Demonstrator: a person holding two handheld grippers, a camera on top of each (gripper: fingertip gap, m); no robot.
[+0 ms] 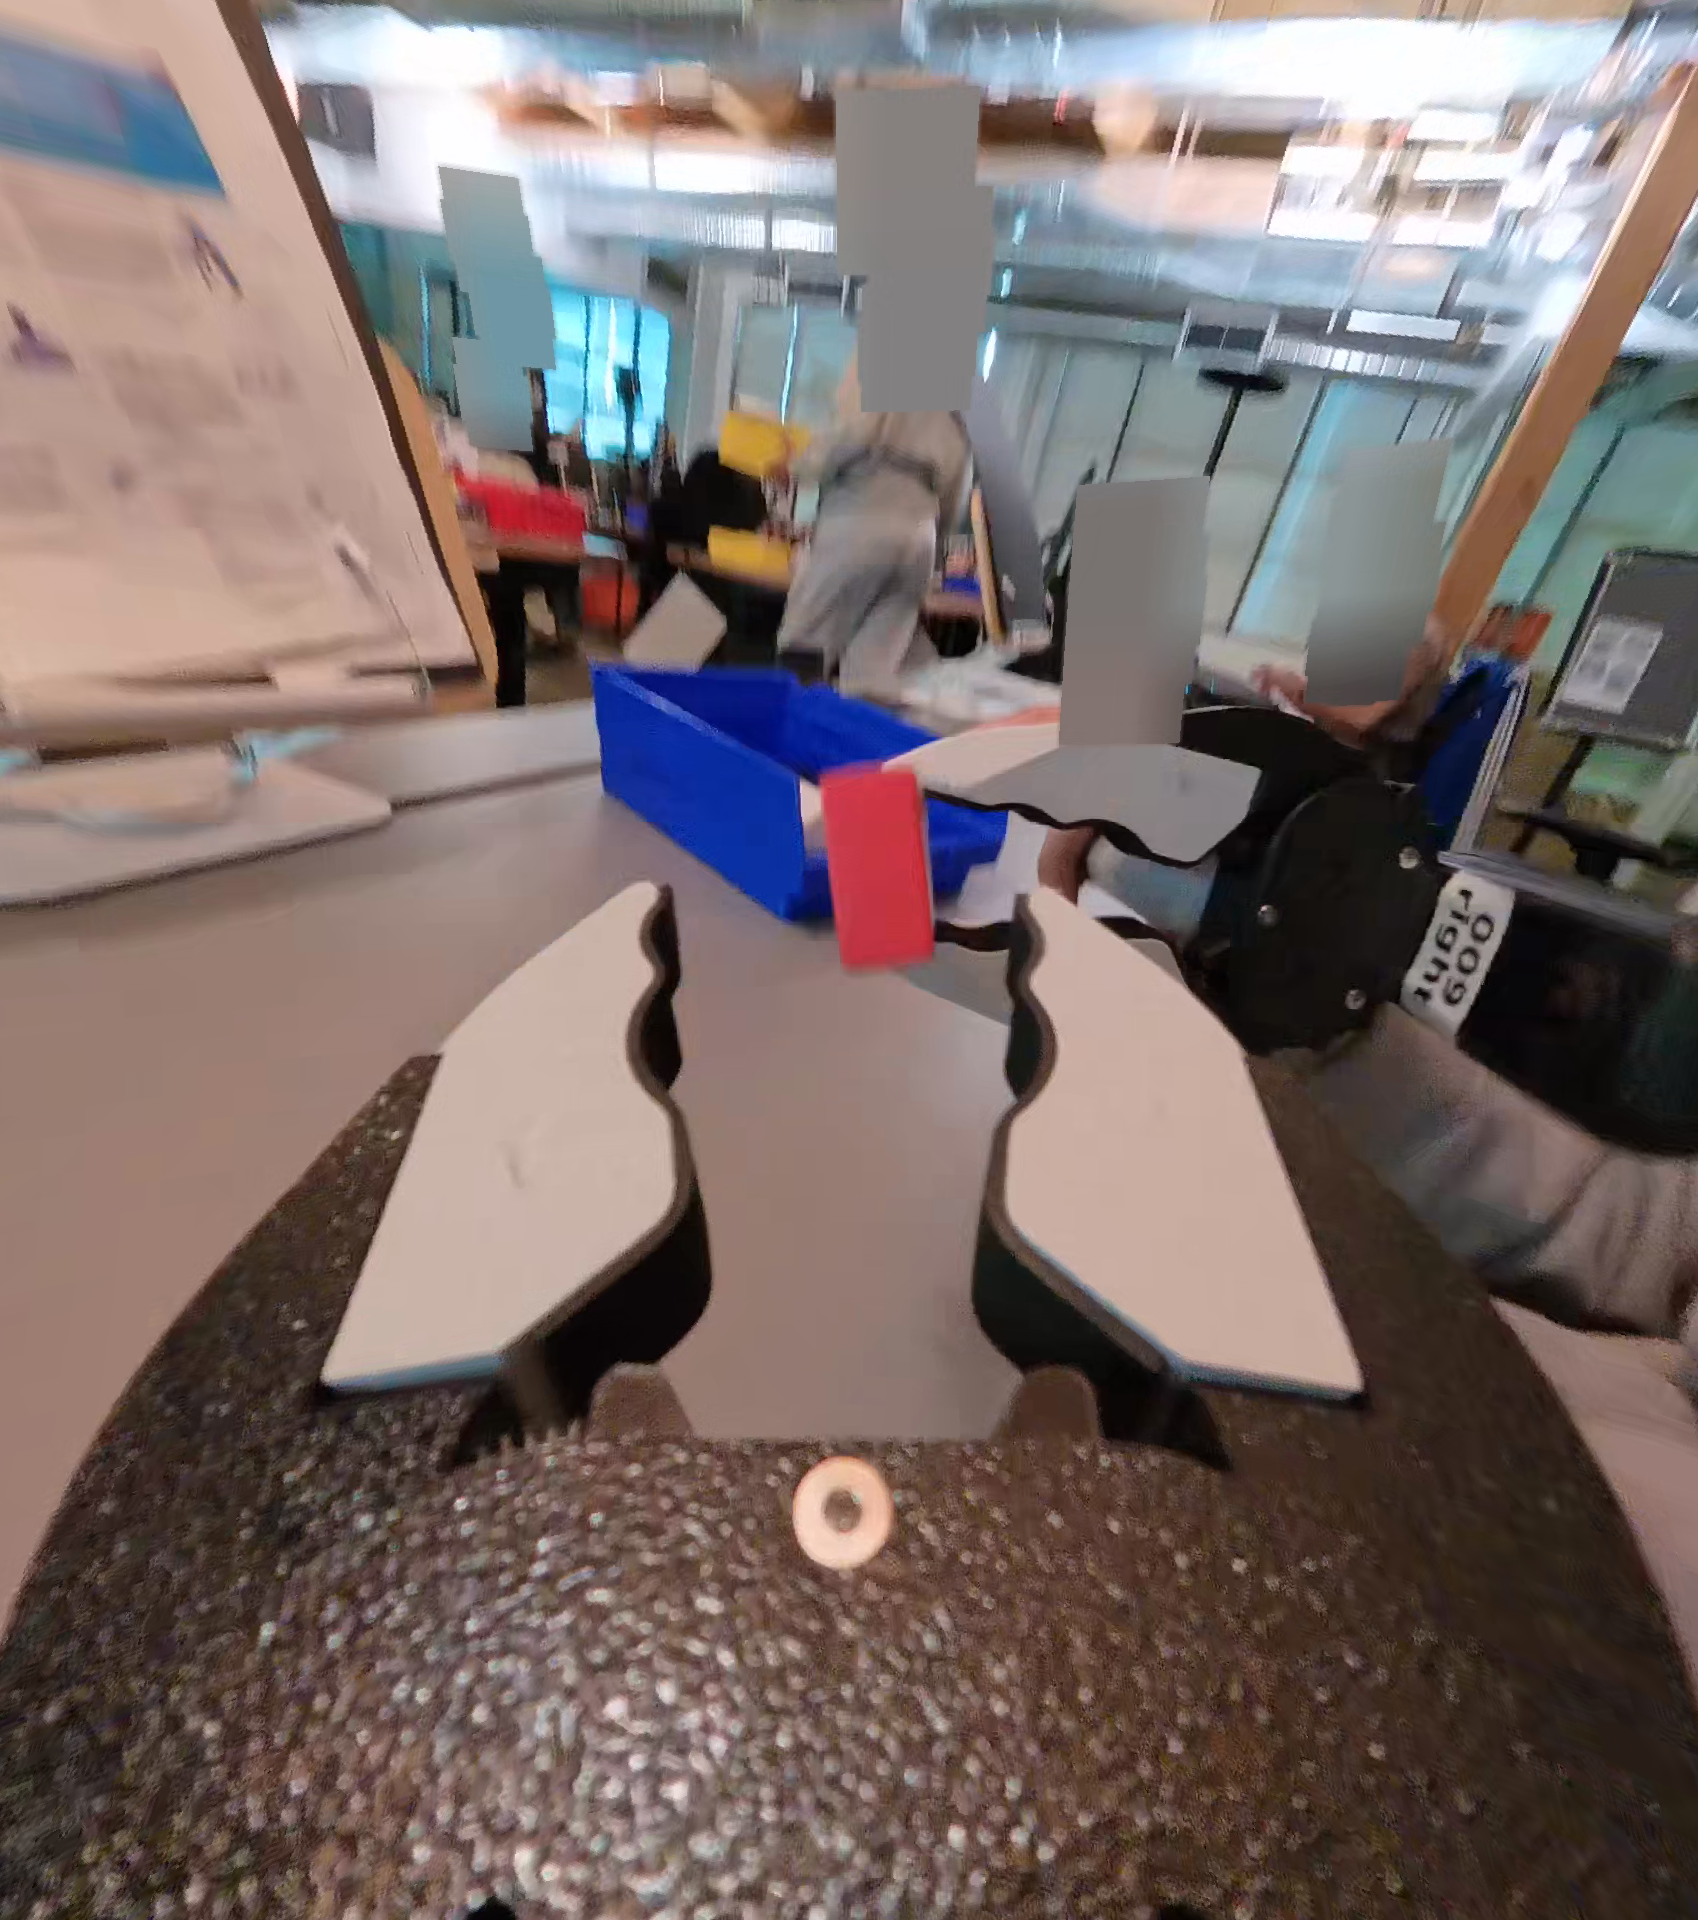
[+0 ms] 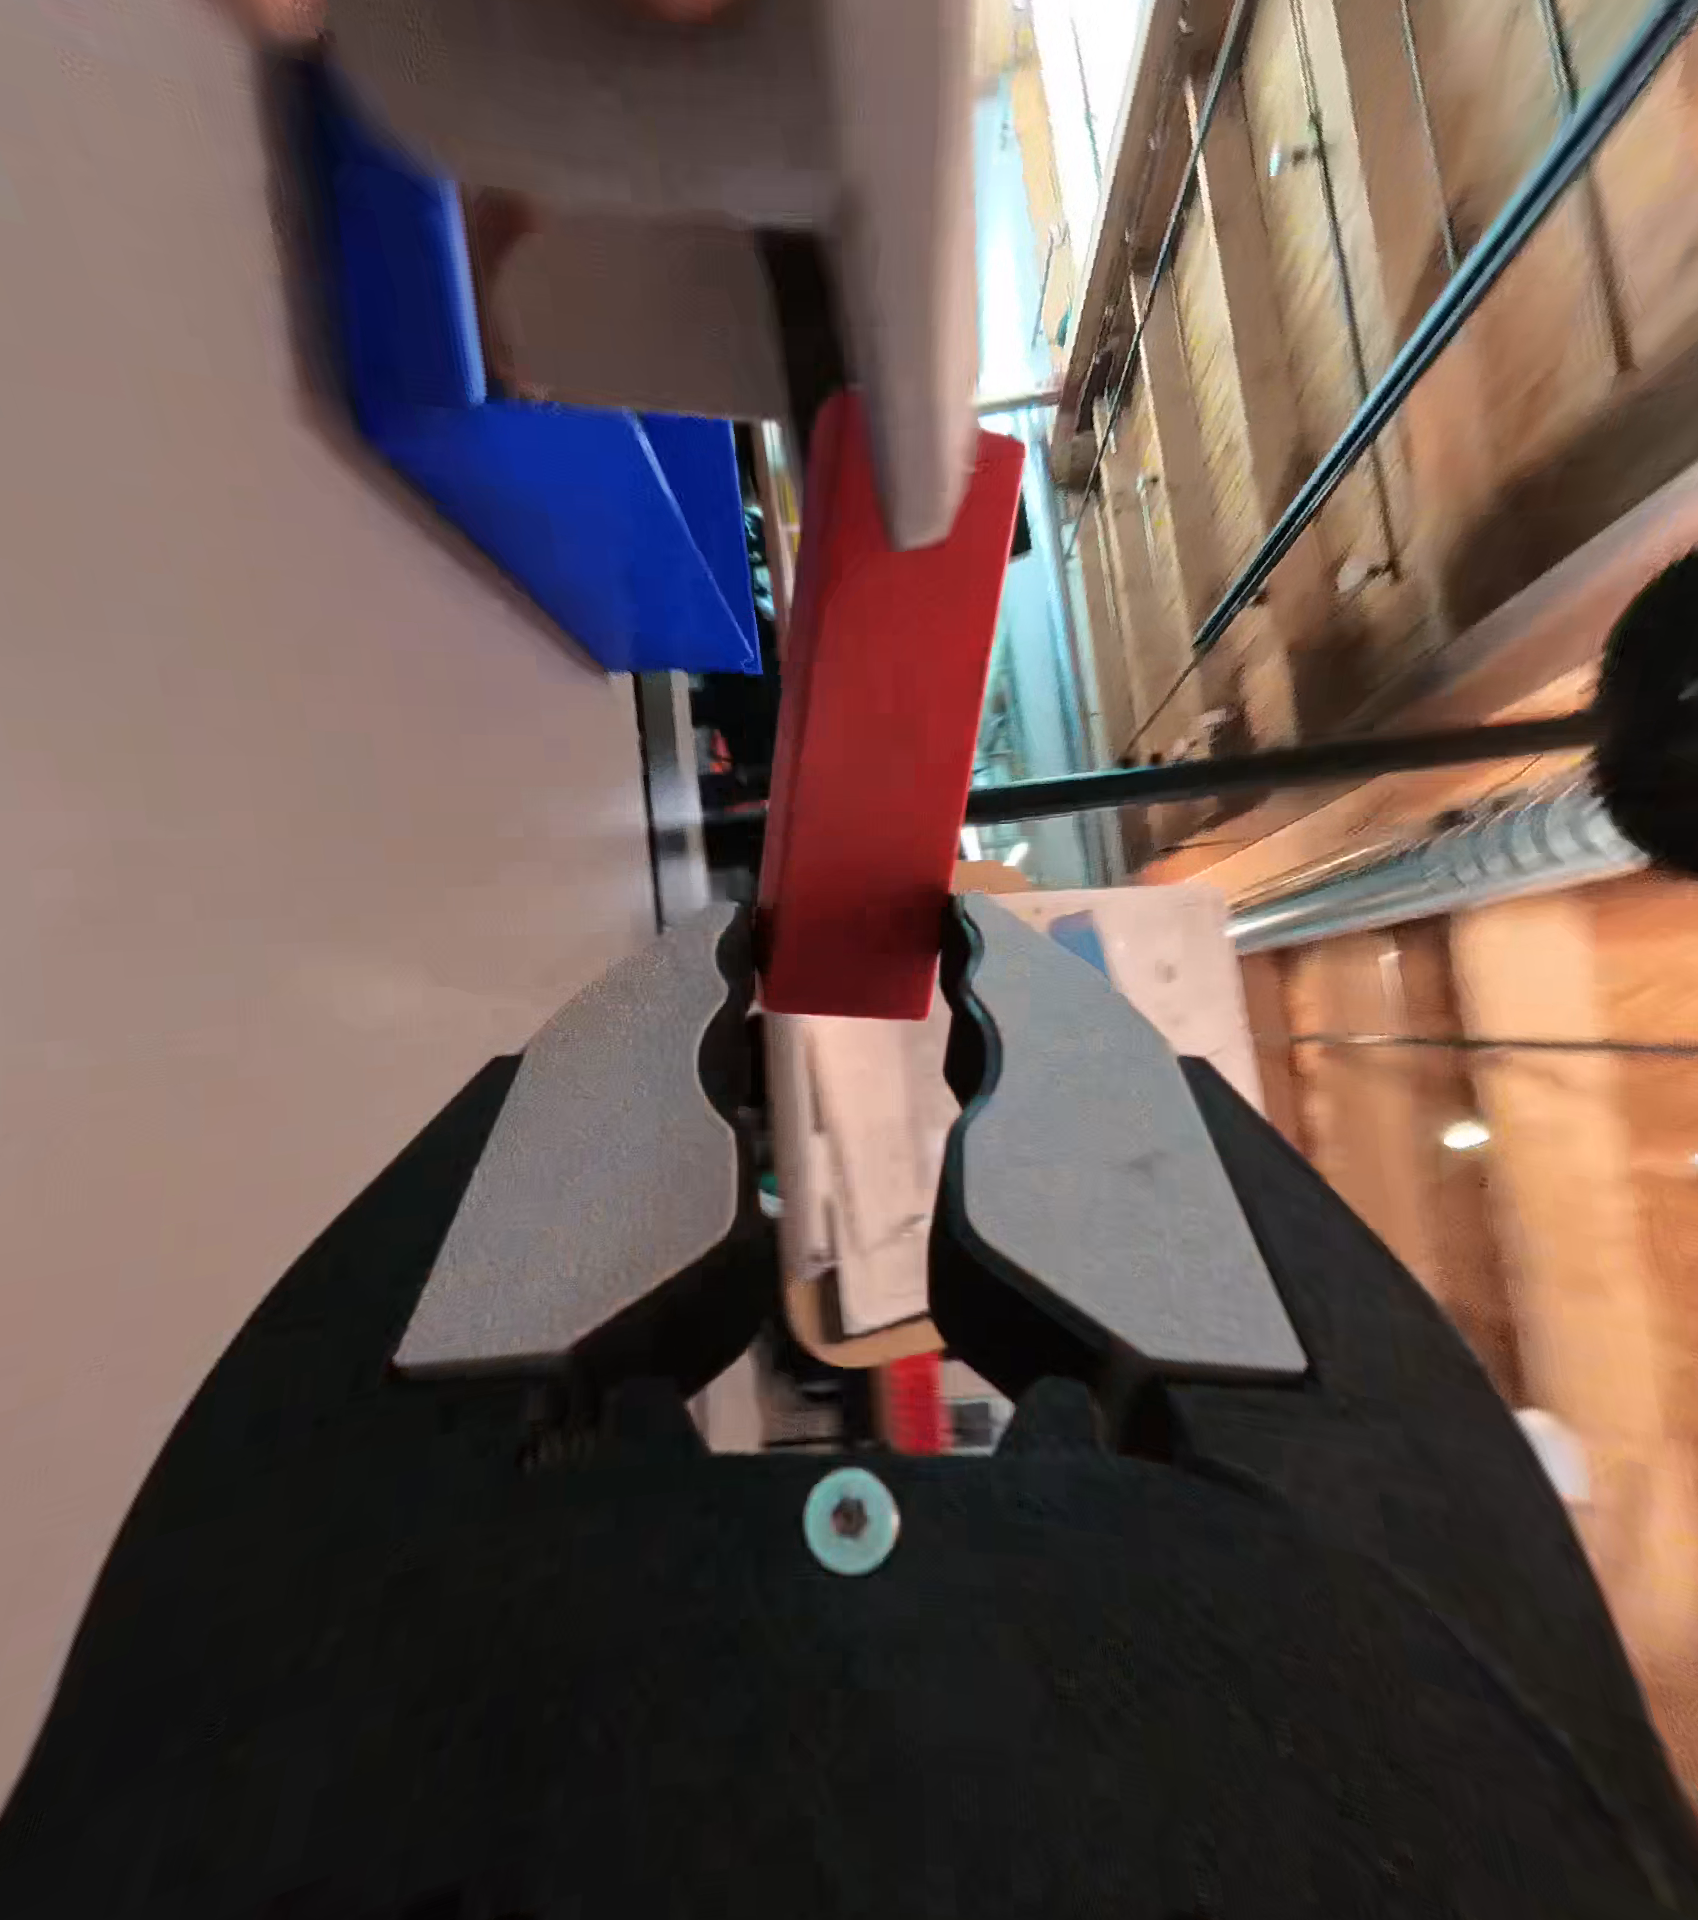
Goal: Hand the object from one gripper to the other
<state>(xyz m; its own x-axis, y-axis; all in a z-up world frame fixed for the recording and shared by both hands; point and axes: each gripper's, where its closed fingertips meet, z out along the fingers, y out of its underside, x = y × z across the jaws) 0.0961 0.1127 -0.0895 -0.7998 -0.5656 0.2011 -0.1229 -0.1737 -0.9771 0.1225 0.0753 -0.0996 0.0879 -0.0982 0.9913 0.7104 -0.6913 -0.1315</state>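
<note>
A flat red block [image 1: 876, 868] is held in the air above the grey table [image 1: 201, 1039]. My right gripper [image 1: 928, 857] comes in from the right, turned on its side, and is shut on one end of the block. In the right wrist view my right gripper [image 2: 850, 935] clamps the near end of the block [image 2: 876, 707]. My left gripper [image 1: 843, 914] is open, its fingertips either side of and just short of the block. In the right wrist view one left finger [image 2: 912, 312] overlaps the block's far end; contact is unclear.
An open blue bin [image 1: 710, 758] stands on the table just behind the block and shows in the right wrist view [image 2: 554, 520] too. A document stand with papers [image 1: 97, 416] is at the far left. A grey sleeve [image 1: 1551, 1195] is at the right. People stand behind the table.
</note>
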